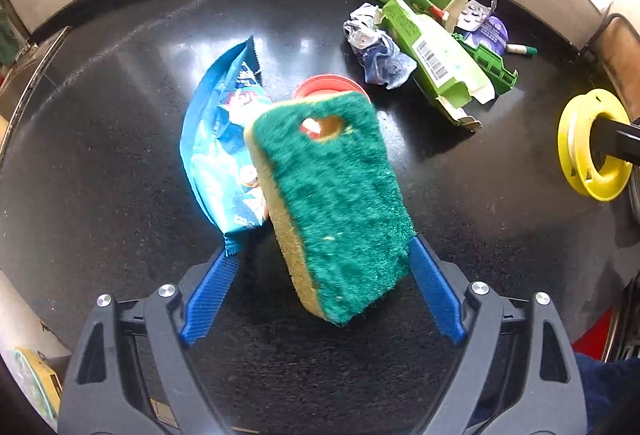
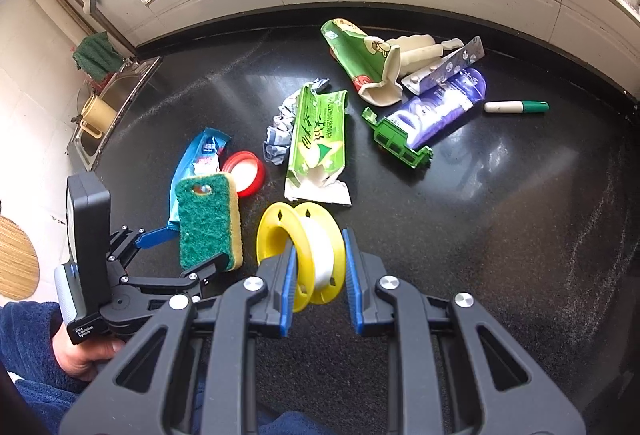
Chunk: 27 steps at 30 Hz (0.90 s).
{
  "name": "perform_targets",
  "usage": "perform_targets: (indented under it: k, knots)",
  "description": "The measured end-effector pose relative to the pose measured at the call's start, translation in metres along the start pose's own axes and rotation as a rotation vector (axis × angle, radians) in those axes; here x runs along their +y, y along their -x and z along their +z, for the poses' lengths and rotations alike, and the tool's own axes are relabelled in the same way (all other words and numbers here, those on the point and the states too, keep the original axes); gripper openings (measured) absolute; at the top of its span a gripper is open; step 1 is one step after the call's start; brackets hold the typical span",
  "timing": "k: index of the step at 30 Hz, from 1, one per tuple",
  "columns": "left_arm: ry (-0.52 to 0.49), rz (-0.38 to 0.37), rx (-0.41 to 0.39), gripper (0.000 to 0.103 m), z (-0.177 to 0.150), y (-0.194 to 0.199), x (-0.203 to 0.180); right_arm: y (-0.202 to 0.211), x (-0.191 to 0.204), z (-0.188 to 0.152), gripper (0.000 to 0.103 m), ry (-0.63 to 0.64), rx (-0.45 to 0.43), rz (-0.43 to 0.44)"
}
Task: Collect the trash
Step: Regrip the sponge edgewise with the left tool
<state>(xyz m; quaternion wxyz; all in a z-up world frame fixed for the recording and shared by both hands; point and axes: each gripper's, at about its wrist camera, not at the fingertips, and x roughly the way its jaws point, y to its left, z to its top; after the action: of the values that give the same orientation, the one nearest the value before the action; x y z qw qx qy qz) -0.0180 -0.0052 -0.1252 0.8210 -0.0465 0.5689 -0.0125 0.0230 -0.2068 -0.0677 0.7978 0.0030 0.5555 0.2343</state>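
Note:
My left gripper (image 1: 320,255) is shut on a green-and-yellow sponge (image 1: 332,203) and holds it tilted above the black counter (image 1: 100,155); it also shows in the right wrist view (image 2: 208,221). My right gripper (image 2: 318,251) is shut on a yellow spool (image 2: 304,251) wound with white tape; the spool also shows at the right edge of the left wrist view (image 1: 588,145). Under the sponge lie a blue snack wrapper (image 1: 218,151) and a red lid (image 2: 245,173).
Further back lie a crumpled wrapper (image 2: 282,129), a flattened green carton (image 2: 318,143), a torn green box (image 2: 356,51), a green plastic piece (image 2: 396,141), a purple tube (image 2: 444,107), a blister pack (image 2: 444,69) and a marker (image 2: 516,107). A sink (image 2: 112,107) is at the left.

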Motion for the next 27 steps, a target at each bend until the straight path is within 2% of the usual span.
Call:
perform_targets:
  k: [1, 3, 4, 5, 6, 7, 12, 17, 23, 27]
  knots:
    - [0.010, -0.006, -0.002, 0.083, 0.000, 0.000, -0.001, 0.000, -0.001, -0.001, 0.022, 0.003, 0.004, -0.003]
    - [0.030, -0.045, 0.009, 0.076, -0.002, -0.004, -0.003, 0.001, -0.003, -0.002, 0.022, 0.012, 0.008, -0.009]
    - [0.036, -0.067, 0.011, 0.064, -0.003, -0.004, -0.005, 0.001, -0.004, -0.003, 0.022, 0.014, 0.010, -0.012]
    - [0.039, -0.086, 0.017, 0.045, -0.003, -0.006, -0.007, 0.002, -0.005, -0.004, 0.022, 0.018, 0.012, -0.014]
    - [0.034, -0.082, 0.024, 0.032, -0.004, -0.007, -0.010, 0.002, -0.005, -0.004, 0.022, 0.020, 0.013, -0.015]
    - [0.028, -0.071, 0.024, 0.026, -0.005, -0.007, -0.013, 0.003, -0.005, -0.005, 0.022, 0.022, 0.014, -0.016]
    - [0.043, -0.108, -0.005, 0.024, -0.008, 0.004, -0.011, 0.002, -0.005, -0.005, 0.022, 0.034, 0.015, -0.008]
    - [0.014, -0.114, -0.063, 0.024, -0.005, 0.033, -0.011, 0.001, -0.001, -0.002, 0.022, 0.043, 0.009, 0.008]
    - [0.015, -0.062, -0.115, 0.024, -0.002, 0.060, 0.002, -0.004, 0.017, 0.008, 0.022, 0.070, 0.003, 0.037]
    - [0.072, -0.001, -0.153, 0.024, -0.010, 0.079, 0.035, -0.013, 0.052, 0.022, 0.022, 0.138, 0.008, 0.076]
